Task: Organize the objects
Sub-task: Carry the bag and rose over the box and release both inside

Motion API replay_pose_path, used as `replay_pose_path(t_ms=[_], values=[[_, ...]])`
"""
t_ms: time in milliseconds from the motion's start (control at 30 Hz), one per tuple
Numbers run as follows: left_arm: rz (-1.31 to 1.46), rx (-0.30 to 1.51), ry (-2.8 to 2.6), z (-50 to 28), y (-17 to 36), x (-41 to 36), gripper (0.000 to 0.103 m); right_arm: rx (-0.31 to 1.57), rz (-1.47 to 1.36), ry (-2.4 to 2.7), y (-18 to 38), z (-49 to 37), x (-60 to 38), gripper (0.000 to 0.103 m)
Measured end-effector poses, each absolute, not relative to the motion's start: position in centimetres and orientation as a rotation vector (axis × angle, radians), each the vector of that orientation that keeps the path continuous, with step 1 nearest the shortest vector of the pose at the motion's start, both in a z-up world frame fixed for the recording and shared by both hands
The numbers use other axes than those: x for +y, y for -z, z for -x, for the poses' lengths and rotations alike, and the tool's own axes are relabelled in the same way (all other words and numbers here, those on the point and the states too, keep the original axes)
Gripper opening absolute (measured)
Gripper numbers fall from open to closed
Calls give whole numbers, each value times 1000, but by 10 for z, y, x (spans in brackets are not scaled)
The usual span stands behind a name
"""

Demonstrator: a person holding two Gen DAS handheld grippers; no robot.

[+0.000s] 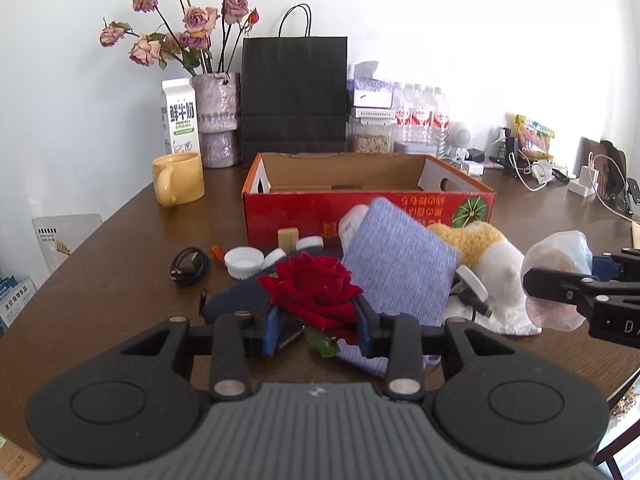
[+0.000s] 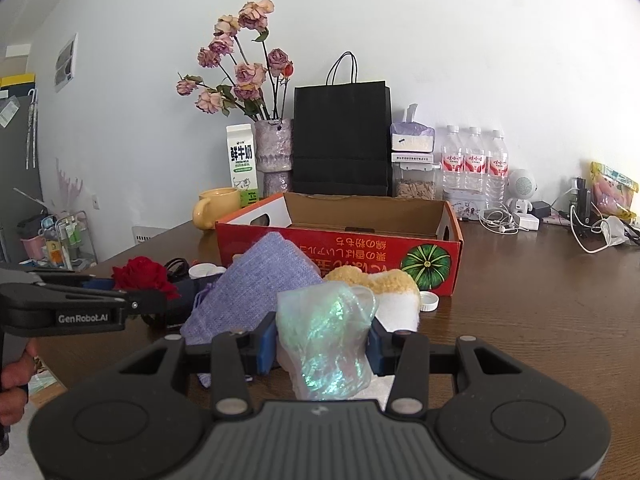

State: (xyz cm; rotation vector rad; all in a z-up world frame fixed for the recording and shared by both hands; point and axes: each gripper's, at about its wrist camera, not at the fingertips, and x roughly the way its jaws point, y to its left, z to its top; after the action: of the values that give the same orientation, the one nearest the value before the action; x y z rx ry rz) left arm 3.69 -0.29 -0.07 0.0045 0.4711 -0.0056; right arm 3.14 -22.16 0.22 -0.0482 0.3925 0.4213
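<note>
My left gripper (image 1: 318, 330) is shut on a red rose (image 1: 314, 292), held just above the wooden table; it also shows in the right wrist view (image 2: 142, 274). My right gripper (image 2: 322, 346) is shut on an iridescent sheer pouch (image 2: 326, 340), which also shows in the left wrist view (image 1: 558, 280). Ahead stands an open red cardboard box (image 1: 360, 204), also in the right wrist view (image 2: 340, 240). In front of it lie a lavender fabric bag (image 1: 400, 268), a yellow-white plush (image 1: 484, 252), white caps (image 1: 244, 262) and a black cable (image 1: 190, 266).
A yellow mug (image 1: 178, 178), milk carton (image 1: 180, 116), vase of dried roses (image 1: 216, 120), black paper bag (image 1: 294, 96), water bottles (image 1: 418, 116) and a jar line the wall. Chargers and cables (image 1: 560, 172) clutter the far right. The table edge runs at left.
</note>
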Motion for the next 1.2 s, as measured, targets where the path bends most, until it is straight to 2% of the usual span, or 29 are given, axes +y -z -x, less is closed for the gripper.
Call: replay_pose_path(t_ms=[500,1200], values=[[-13,420,44,-95,-21,-15,37,373,63,-415,-20,-95,-220,42],[-46,310,54,-230,-54,-25,37,315,109,-423,-45,-254,-200,42]])
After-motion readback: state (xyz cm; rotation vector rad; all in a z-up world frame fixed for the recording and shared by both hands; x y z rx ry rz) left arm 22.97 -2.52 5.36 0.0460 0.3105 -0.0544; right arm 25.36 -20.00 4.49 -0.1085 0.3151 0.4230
